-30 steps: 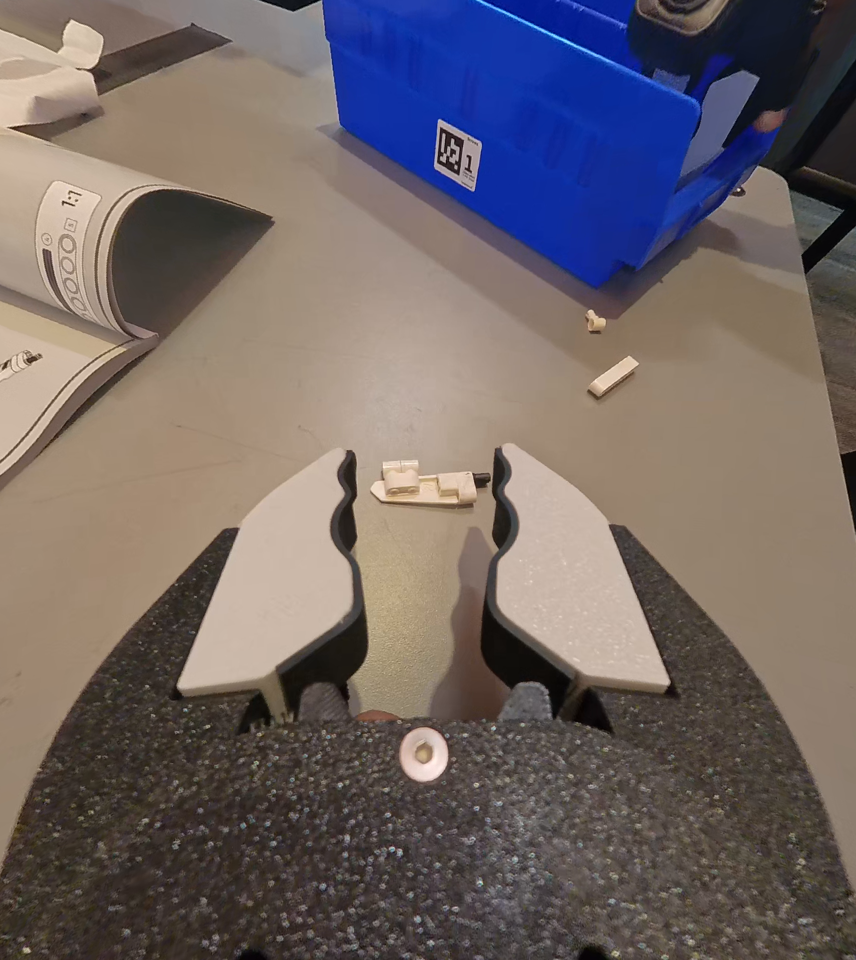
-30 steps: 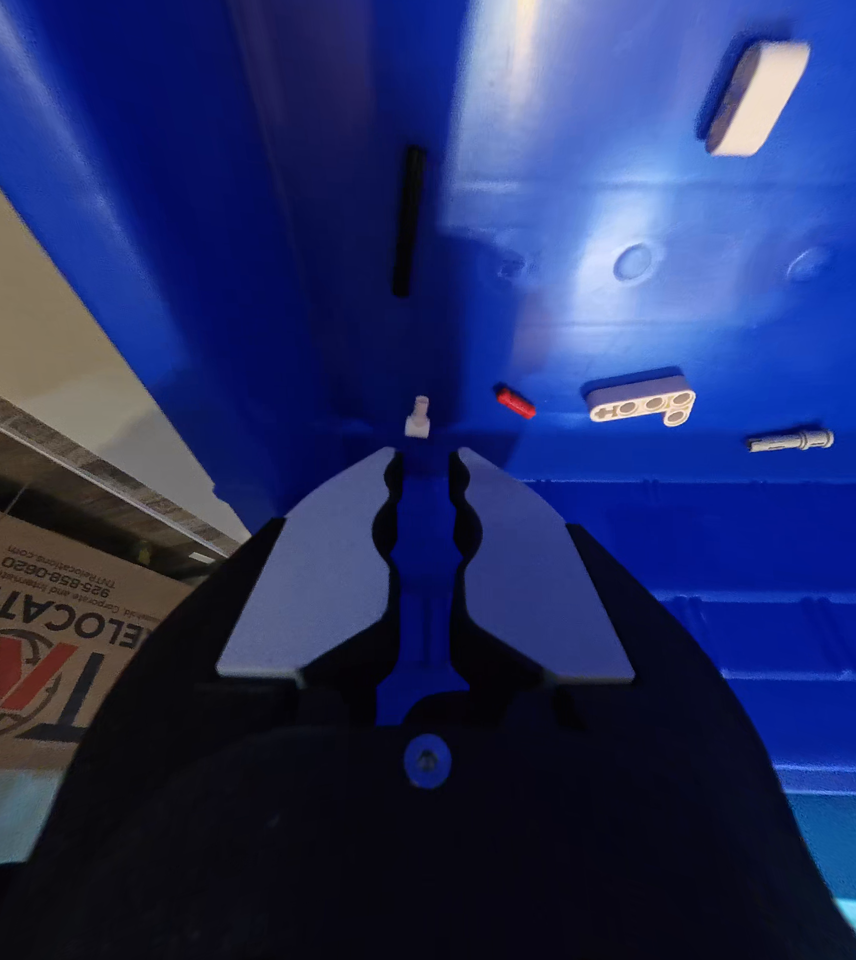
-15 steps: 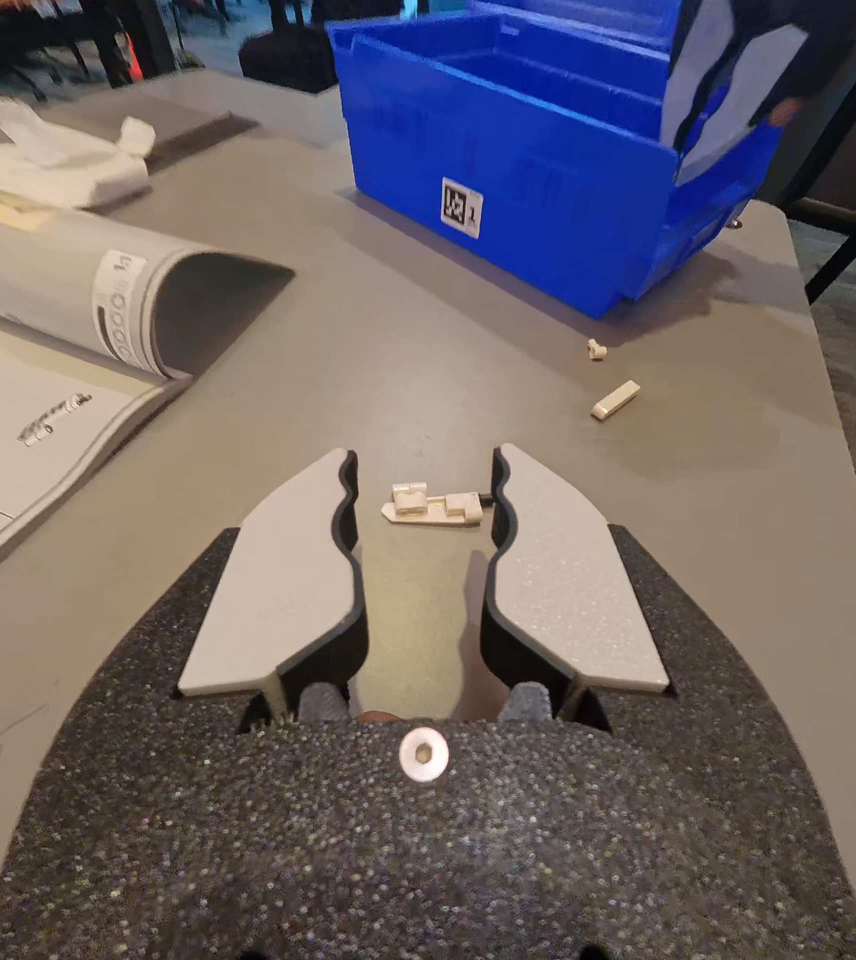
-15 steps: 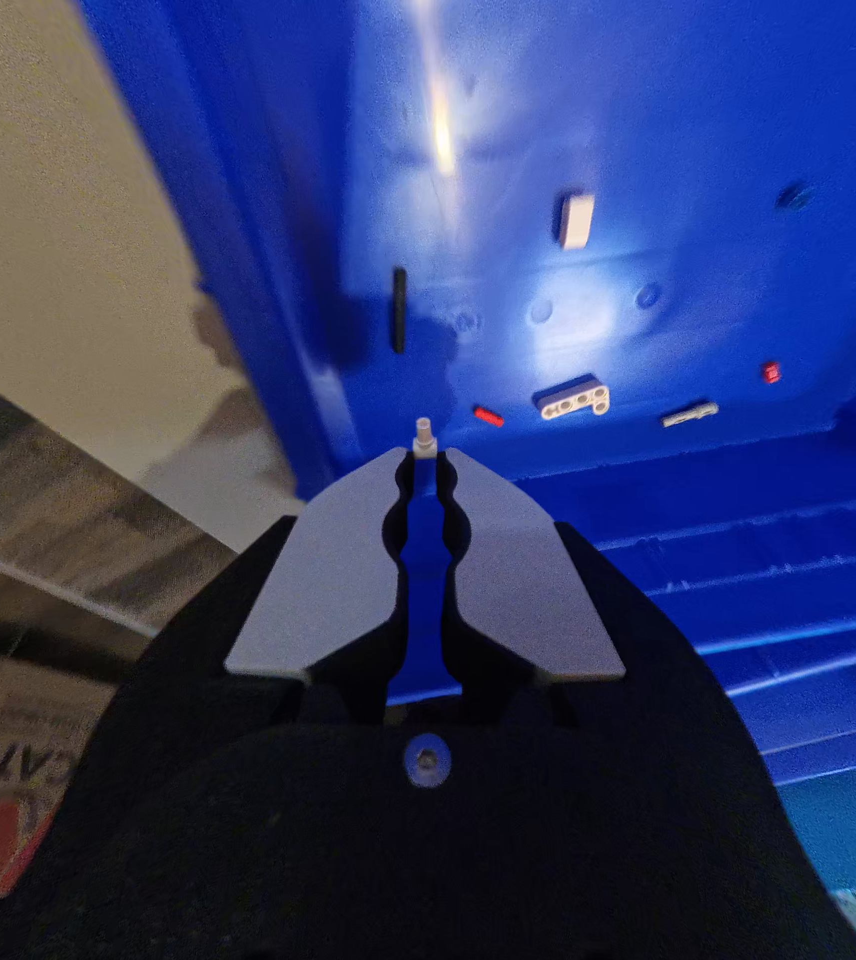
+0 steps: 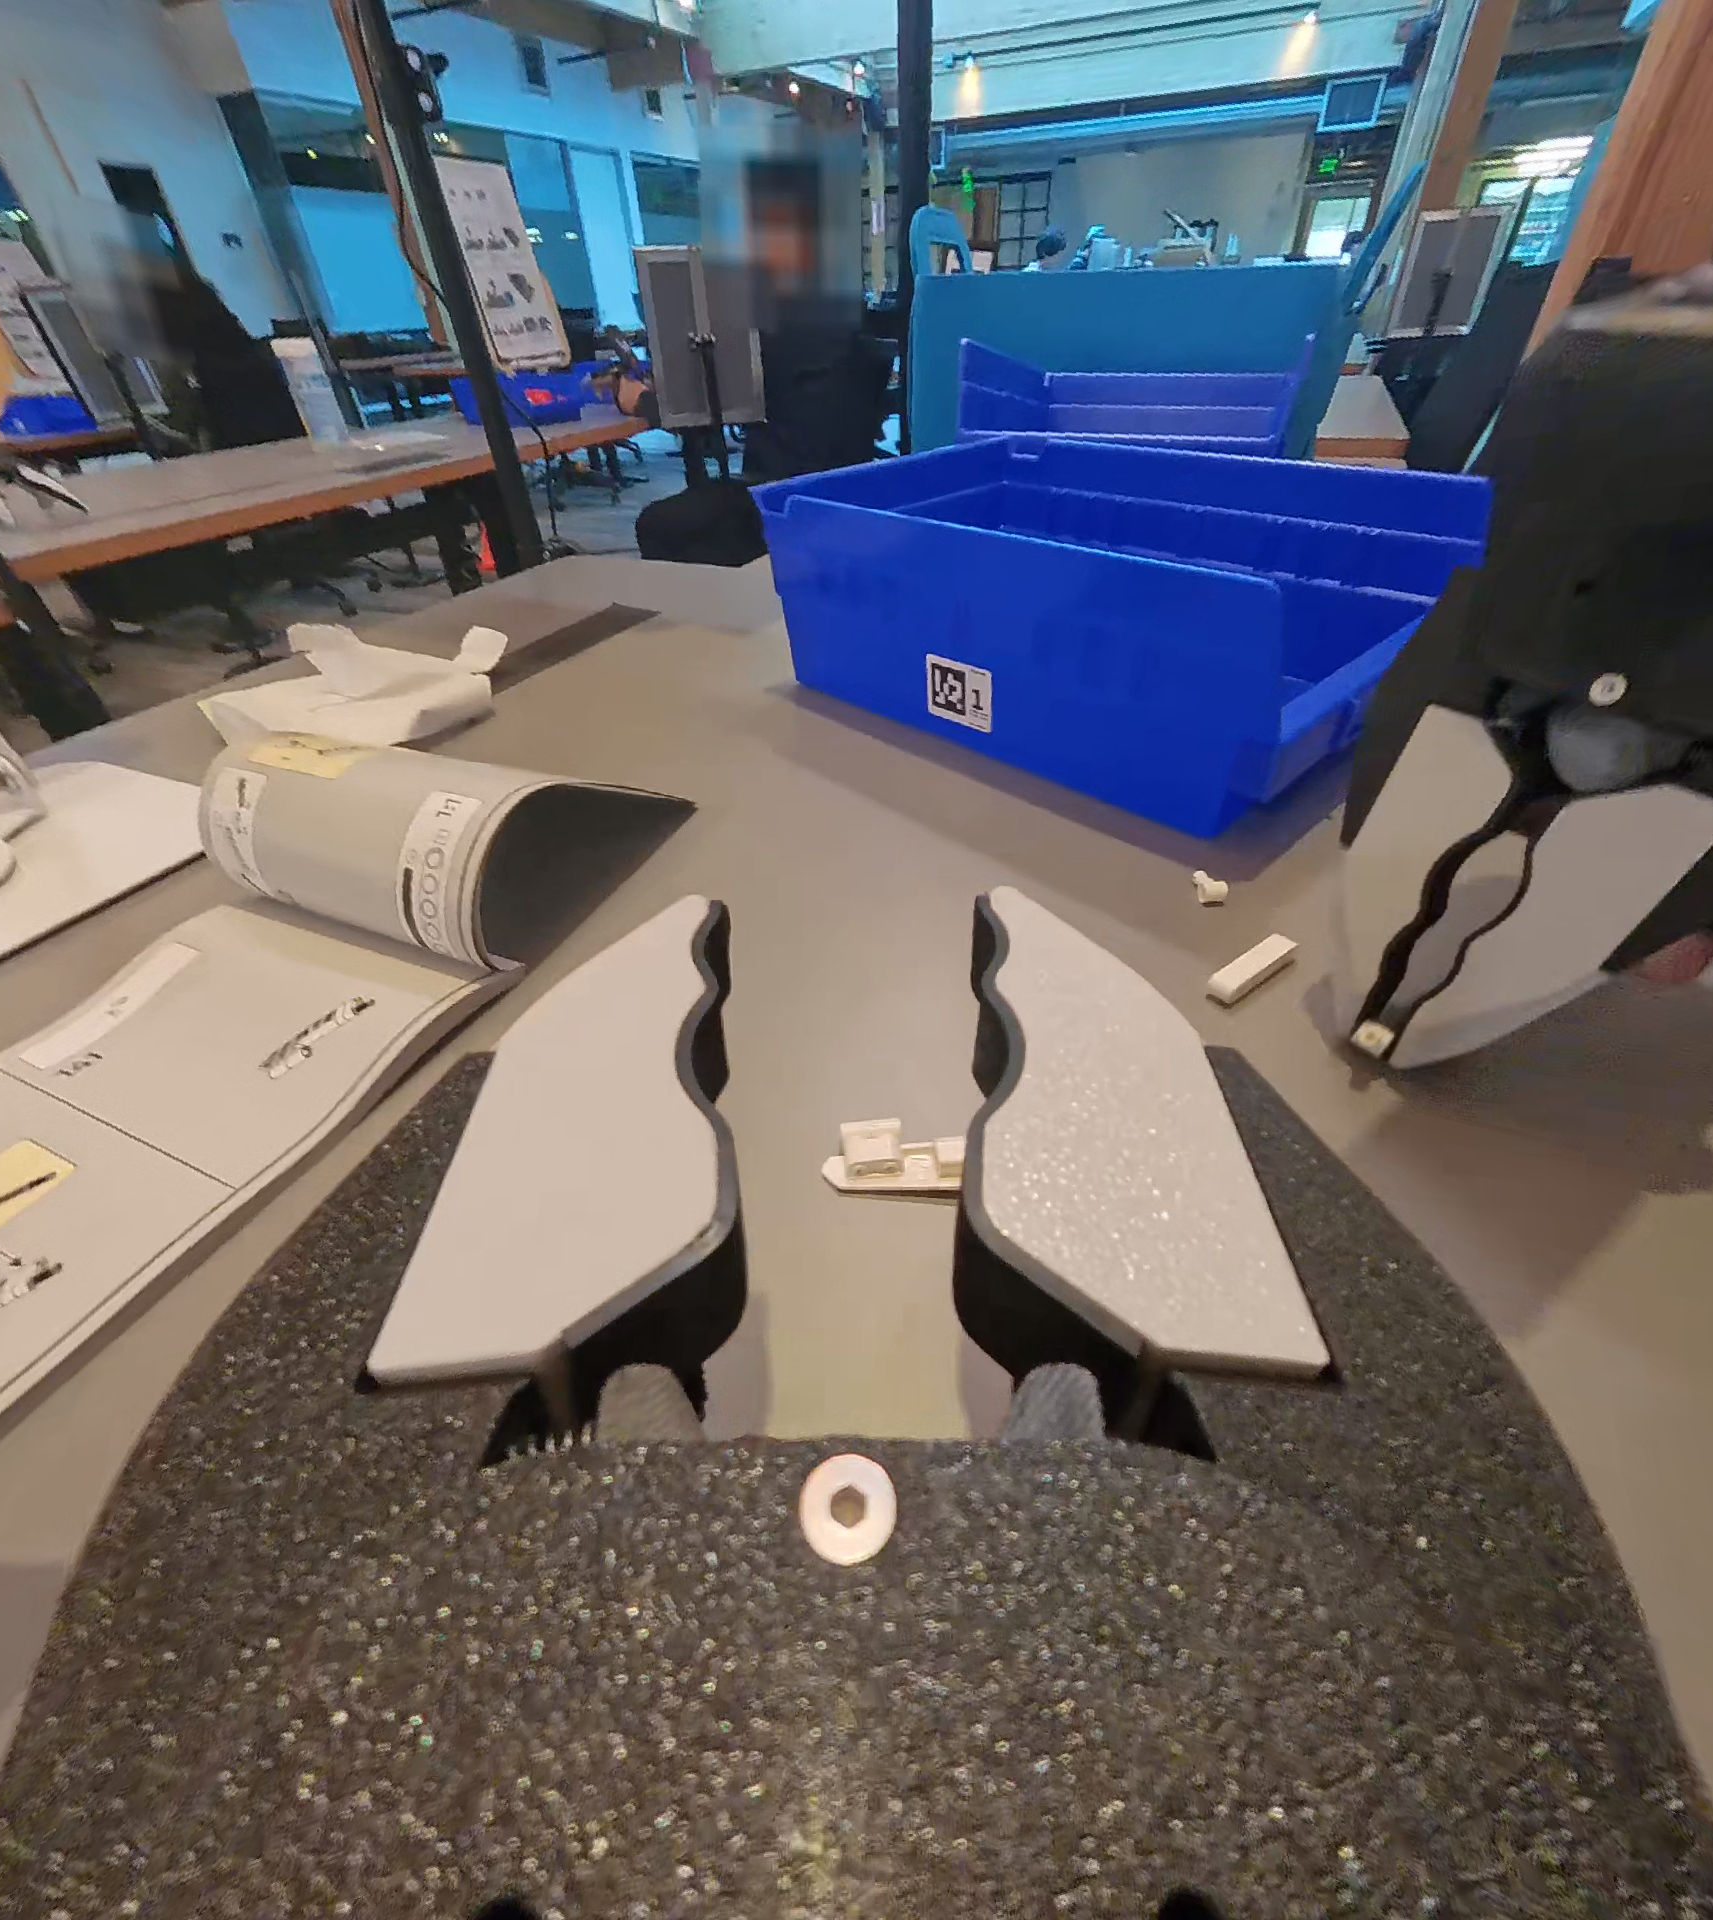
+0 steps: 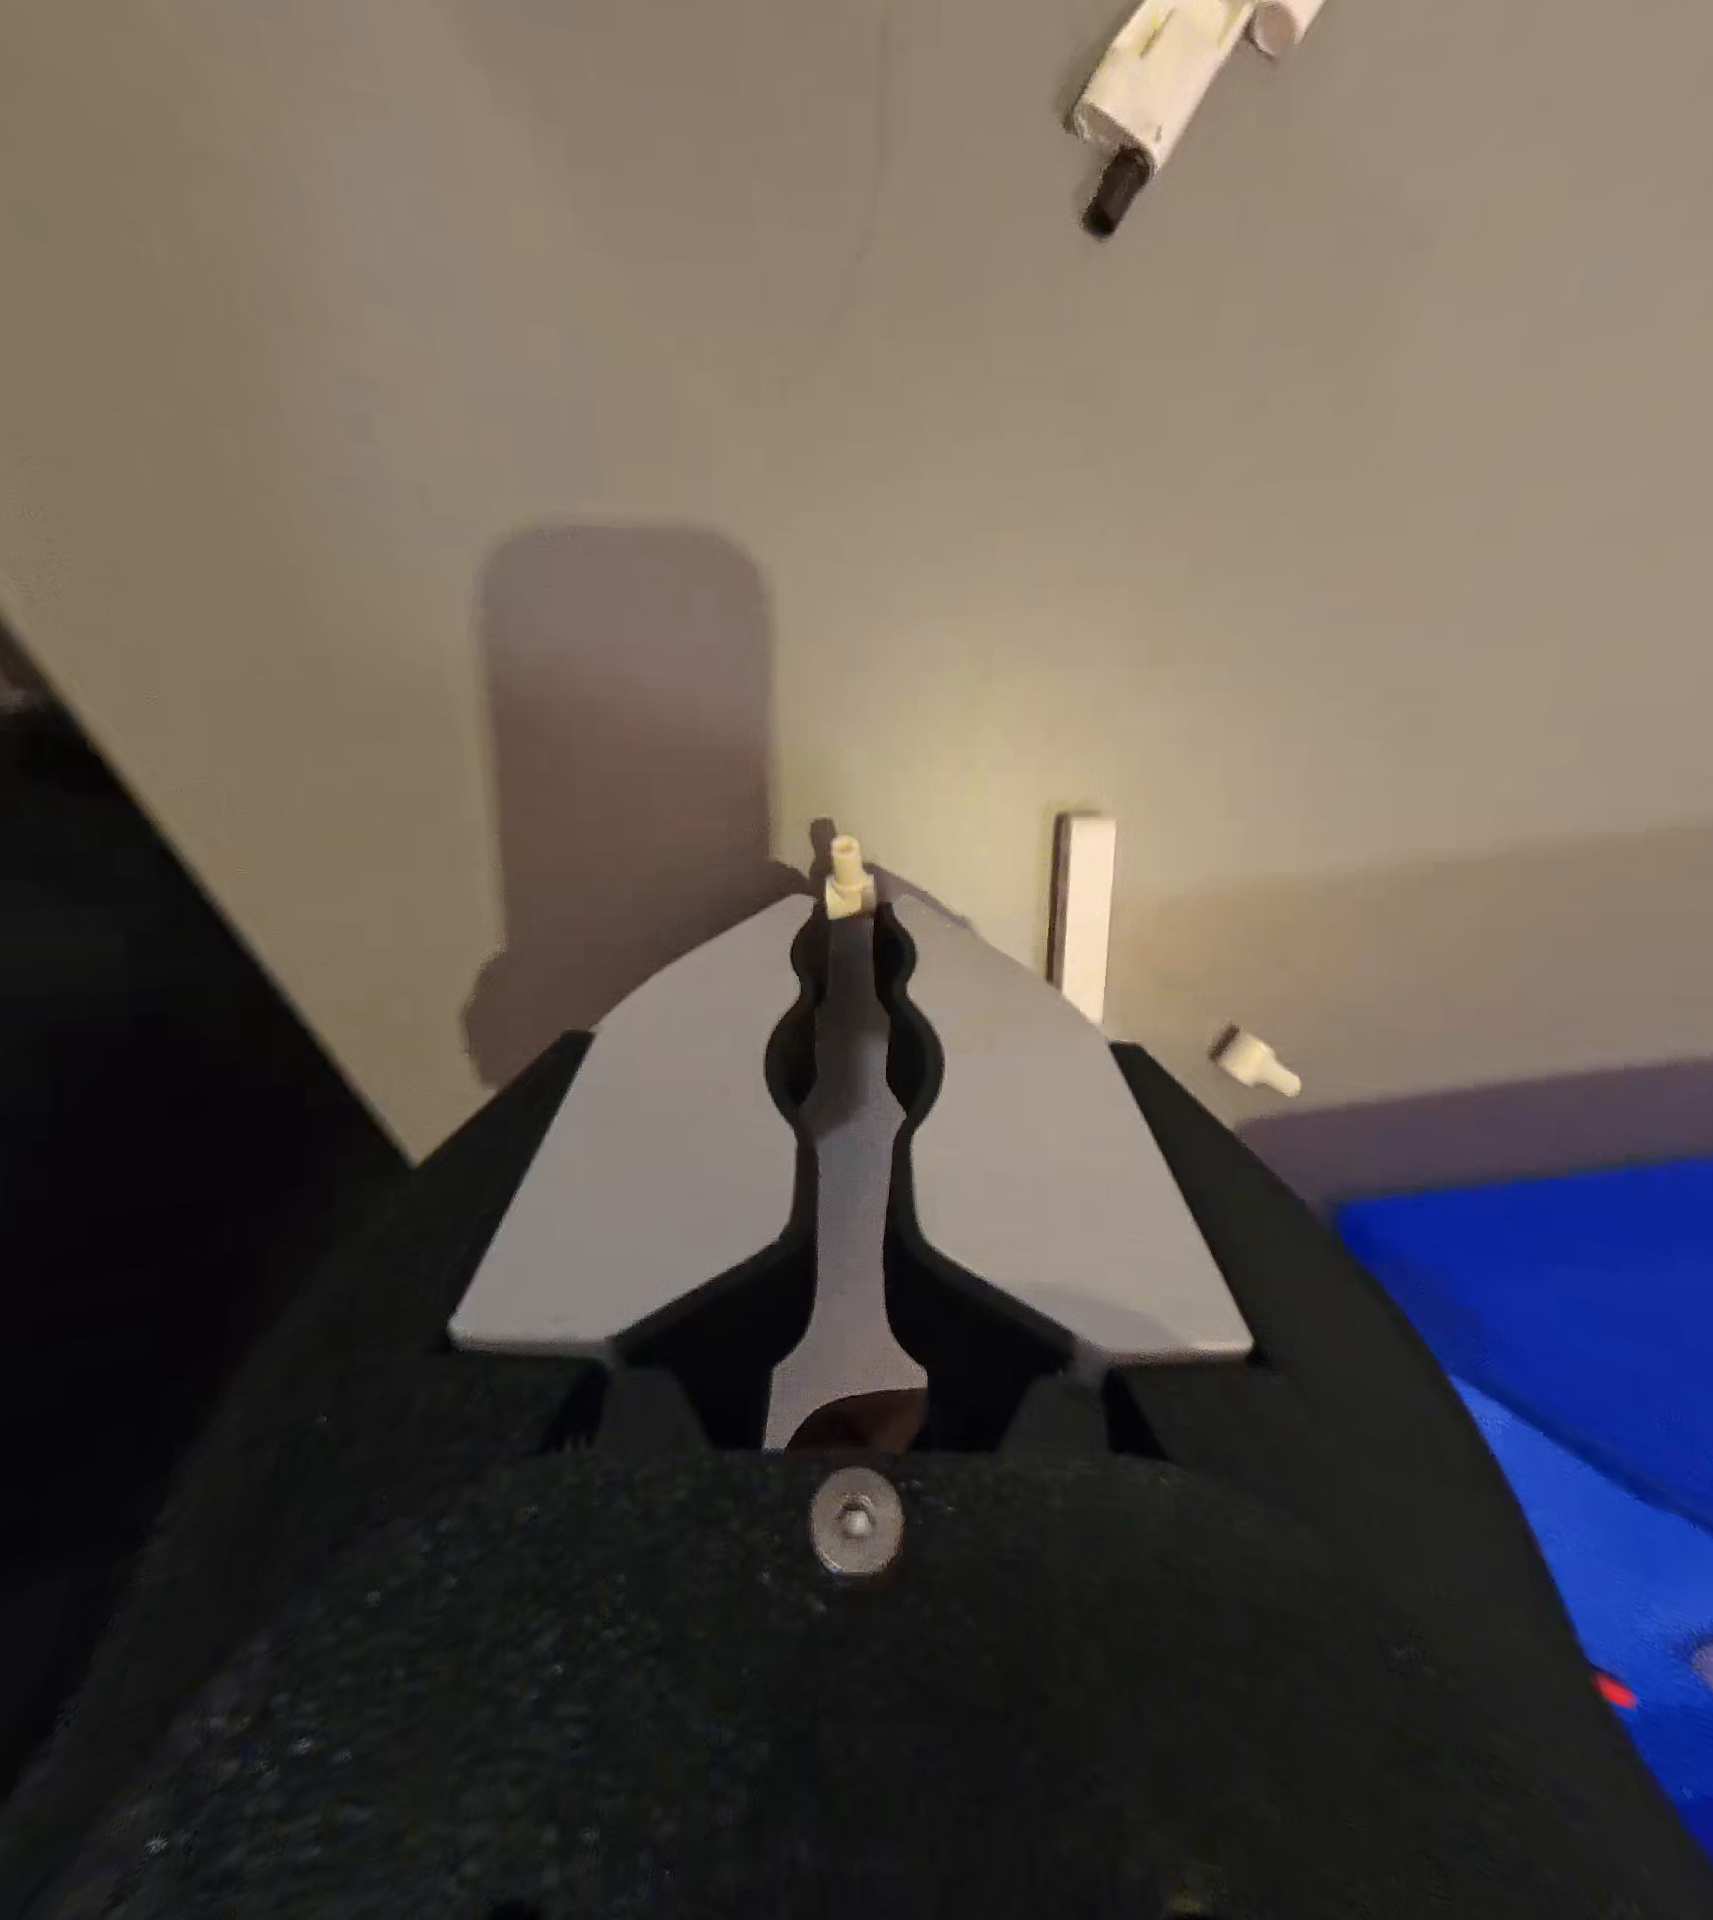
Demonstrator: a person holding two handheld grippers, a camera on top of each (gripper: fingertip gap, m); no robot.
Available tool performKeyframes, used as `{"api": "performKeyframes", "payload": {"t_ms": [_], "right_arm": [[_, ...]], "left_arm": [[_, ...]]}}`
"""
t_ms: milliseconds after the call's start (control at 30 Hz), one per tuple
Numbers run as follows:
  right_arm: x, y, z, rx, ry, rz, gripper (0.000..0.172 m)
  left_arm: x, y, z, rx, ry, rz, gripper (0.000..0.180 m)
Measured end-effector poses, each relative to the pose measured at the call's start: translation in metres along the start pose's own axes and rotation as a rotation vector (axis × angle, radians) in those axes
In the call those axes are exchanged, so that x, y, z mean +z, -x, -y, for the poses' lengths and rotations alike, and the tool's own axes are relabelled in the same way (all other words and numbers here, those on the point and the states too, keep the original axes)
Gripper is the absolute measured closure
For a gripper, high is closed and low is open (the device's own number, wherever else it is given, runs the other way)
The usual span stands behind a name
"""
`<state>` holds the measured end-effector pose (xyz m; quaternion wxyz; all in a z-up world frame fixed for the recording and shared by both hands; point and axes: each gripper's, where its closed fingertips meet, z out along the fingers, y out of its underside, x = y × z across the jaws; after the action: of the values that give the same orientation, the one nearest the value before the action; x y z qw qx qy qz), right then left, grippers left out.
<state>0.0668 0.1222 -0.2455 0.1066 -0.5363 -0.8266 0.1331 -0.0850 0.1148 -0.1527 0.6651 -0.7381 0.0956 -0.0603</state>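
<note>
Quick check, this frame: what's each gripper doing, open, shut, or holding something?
Left gripper: open, holding nothing; a small white assembly lies on the table between its fingers.
Right gripper: shut on a small cream peg at its fingertips.

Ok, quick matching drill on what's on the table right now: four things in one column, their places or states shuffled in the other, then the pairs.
1. small cream peg
2. white assembly
3. white bar
4. blue bin

a. bears a square marker
b. lies loose beside a second peg
c. pinched at right gripper tips
d. on the table between open left gripper fingers

Pairs: 1-c, 2-d, 3-b, 4-a
</note>
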Motion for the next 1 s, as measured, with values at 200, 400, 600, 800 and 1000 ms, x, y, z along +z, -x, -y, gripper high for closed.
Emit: {"api": "performKeyframes", "payload": {"t_ms": [200,400,600,800,1000], "right_arm": [[0.012,-0.008,0.022,0.1,-0.115,-0.078,0.163],[0.004,-0.013,0.017,0.076,-0.13,-0.157,0.148],[-0.001,-0.013,0.027,0.014,-0.207,-0.212,0.146],[0.01,-0.011,0.036,0.044,-0.23,-0.194,0.146],[0.017,-0.015,0.043,0.064,-0.225,-0.2,0.164]], "left_arm": [[-0.002,0.003,0.001,0.007,-0.003,0.006,0.137],[-0.001,0.002,-0.001,0.008,0.01,0.001,0.137],[-0.001,0.003,0.002,-0.01,-0.021,-0.002,0.137],[-0.003,0.006,0.002,-0.063,-0.012,-0.018,0.137],[0.0,0.005,-0.007,-0.091,0.032,-0.034,0.137]]}}
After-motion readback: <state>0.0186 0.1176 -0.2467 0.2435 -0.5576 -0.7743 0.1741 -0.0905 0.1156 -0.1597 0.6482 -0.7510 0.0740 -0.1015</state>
